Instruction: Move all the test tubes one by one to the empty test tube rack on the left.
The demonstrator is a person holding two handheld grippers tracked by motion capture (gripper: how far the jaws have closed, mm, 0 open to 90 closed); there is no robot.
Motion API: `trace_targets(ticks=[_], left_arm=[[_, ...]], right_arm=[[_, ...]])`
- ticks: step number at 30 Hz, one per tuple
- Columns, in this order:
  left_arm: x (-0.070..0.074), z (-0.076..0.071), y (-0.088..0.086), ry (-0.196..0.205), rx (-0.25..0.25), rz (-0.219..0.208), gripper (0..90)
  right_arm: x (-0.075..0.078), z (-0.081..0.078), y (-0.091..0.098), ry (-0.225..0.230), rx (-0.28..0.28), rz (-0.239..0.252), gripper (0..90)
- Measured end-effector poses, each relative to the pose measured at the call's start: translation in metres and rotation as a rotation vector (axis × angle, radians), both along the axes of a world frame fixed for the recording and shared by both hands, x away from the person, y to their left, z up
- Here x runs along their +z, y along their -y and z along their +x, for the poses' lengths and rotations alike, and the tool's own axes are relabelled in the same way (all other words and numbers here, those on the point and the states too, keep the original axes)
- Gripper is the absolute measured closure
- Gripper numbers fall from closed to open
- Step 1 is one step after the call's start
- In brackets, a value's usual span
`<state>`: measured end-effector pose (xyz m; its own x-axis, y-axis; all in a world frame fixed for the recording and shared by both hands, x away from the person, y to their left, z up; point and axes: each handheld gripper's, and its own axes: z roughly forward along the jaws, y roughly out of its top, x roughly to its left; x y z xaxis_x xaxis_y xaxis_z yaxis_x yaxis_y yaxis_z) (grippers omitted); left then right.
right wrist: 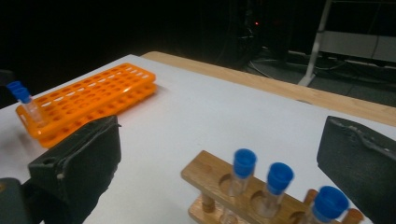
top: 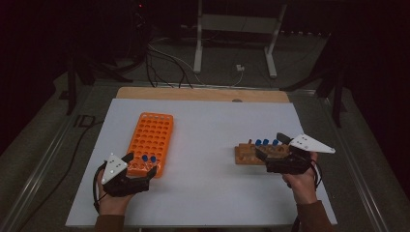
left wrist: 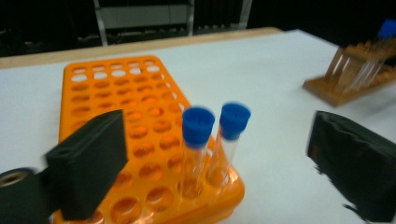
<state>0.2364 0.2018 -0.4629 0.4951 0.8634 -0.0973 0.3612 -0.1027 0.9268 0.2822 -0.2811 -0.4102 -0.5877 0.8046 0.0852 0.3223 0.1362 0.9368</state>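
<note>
An orange tube rack (top: 150, 137) lies on the left of the white table top. Two blue-capped clear tubes (top: 148, 159) stand side by side at its near corner. My left gripper (top: 140, 164) is open; in the left gripper view its jaws stand wide on either side of the two tubes (left wrist: 198, 128), touching neither. On the right, a small wooden rack (top: 246, 153) holds three blue-capped tubes (top: 266, 142). My right gripper (top: 270, 147) is open at that rack, its jaws apart on either side of the tubes (right wrist: 280, 177) and nothing gripped.
The white sheet (top: 208, 183) covers most of a wooden table whose bare edge (top: 203, 93) runs along the back. Beyond it are floor cables (top: 164, 58) and the white legs of a stand (top: 198, 43). The orange rack's other holes (left wrist: 116, 88) hold nothing.
</note>
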Motion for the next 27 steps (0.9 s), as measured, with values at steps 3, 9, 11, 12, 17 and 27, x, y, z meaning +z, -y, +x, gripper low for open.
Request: trace_targets(ticks=[3, 9, 11, 12, 17, 27], left_arm=[[0.002, -0.001, 0.002, 0.015, 0.004, -0.016, 0.4], [0.002, -0.002, 0.003, 0.018, -0.003, -0.017, 0.3], [0.001, -0.001, 0.004, 0.017, -0.002, -0.018, 0.4], [0.001, -0.001, 0.004, 0.016, -0.003, -0.019, 0.4], [0.001, -0.002, 0.004, 0.017, 0.002, -0.018, 0.4], [0.001, -0.002, 0.004, 0.013, 0.000, -0.020, 0.4]], right_arm=[[-0.002, 0.003, 0.006, -0.009, -0.028, 0.009, 0.1], [-0.005, 0.009, 0.021, -0.026, -0.082, 0.036, 2.9], [-0.007, 0.011, 0.025, -0.035, -0.104, 0.036, 3.6], [-0.008, 0.012, 0.028, -0.037, -0.109, 0.040, 6.0], [-0.014, 0.015, 0.034, -0.050, -0.146, 0.015, 14.0], [-0.026, 0.019, 0.038, -0.071, -0.187, -0.076, 52.4]])
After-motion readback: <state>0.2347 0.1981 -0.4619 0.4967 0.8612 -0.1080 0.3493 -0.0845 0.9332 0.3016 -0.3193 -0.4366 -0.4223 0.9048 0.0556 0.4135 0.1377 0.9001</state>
